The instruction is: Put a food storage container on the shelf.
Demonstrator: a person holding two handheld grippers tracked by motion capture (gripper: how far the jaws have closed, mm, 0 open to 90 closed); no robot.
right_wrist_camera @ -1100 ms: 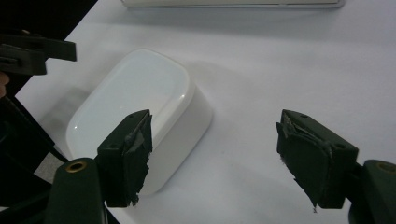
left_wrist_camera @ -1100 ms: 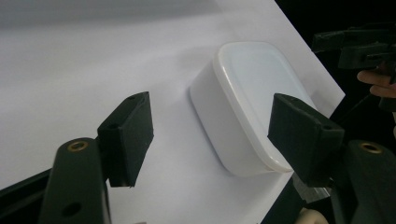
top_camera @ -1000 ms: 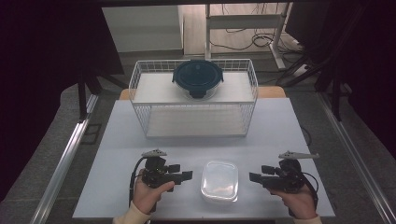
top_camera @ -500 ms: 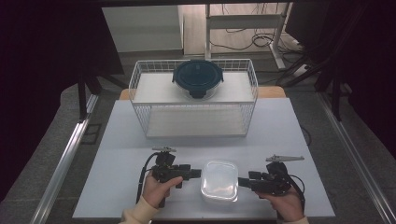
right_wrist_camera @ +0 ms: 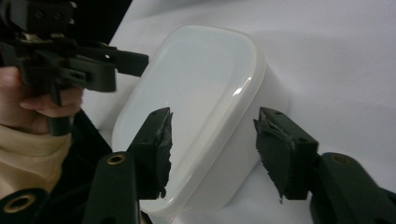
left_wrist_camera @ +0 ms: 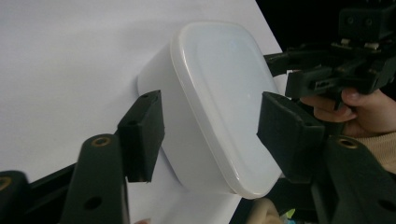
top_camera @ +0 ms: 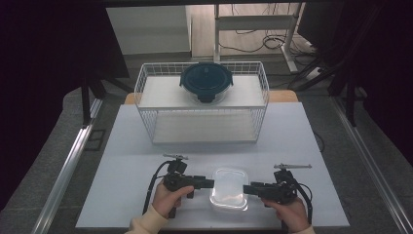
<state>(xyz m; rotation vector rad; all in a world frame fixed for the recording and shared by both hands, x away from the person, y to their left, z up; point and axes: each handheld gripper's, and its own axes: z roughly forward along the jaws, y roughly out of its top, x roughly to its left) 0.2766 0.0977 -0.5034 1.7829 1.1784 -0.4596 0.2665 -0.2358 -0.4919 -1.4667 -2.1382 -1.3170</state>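
A white counter (top_camera: 126,161) carries a white wire basket (top_camera: 202,124) at its far side and a lidded translucent plastic container (top_camera: 229,188) near its front edge.

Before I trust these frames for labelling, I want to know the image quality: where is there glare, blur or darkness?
High view: dark surroundings, table evenly lit, container washed out. Left gripper view: soft sheen on the lid, near fingers slightly soft. Right gripper view: bright glint along the lid's edge, other gripper blurred.

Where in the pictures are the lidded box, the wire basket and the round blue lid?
box (top_camera: 229,189), high view, middle of its white lid
basket (top_camera: 203,130), high view, front wire wall
blue lid (top_camera: 206,80), high view, centre of its top
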